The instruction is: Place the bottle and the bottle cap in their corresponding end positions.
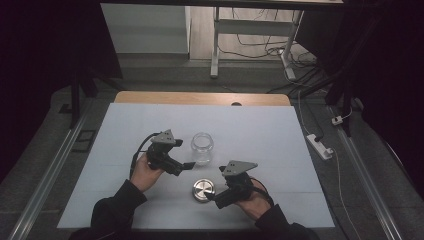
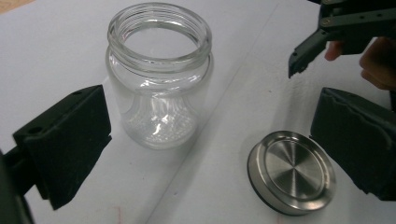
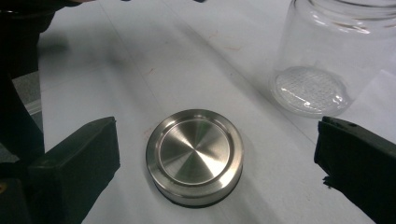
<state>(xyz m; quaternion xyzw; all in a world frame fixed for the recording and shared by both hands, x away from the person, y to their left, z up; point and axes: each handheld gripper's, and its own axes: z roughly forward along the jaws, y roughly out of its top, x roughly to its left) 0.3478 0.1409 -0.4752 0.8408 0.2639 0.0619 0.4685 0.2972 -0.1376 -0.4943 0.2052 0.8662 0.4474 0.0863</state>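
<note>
A dim room surrounds a table (image 1: 125, 97) with a wooden far edge, most of its top covered by a pale sheet (image 1: 260, 130). Beyond it, at twelve o'clock, the legs of a white desk (image 1: 216, 50) stand over a tangle of cables, and a power strip (image 1: 320, 146) lies on the floor at three o'clock.

Near the middle of the sheet stands a clear glass jar (image 1: 202, 146), upright and open at the mouth, its threaded rim bare. Its metal lid (image 1: 203, 190) lies flat on the sheet at six o'clock from the jar — near it, but not touching.

The left gripper (image 1: 186, 165) sits at about eight o'clock from the jar, held in the person's left hand (image 1: 145, 172) and pointing toward the jar's foot. In the left gripper view its two black jaws stand wide apart with nothing between the pads; the jar (image 2: 159, 74) rises just ahead of the left-hand jaw, and the lid (image 2: 292, 171) lies just beside the right-hand one.

The right gripper (image 1: 212, 199) is at four o'clock from the jar, held in the right hand (image 1: 252, 202), its tips just beside the lid. In the right gripper view its jaws are spread wide — the lid (image 3: 195, 155) lies between them, free of both pads, and the jar (image 3: 327, 60) stands at one o'clock.
</note>
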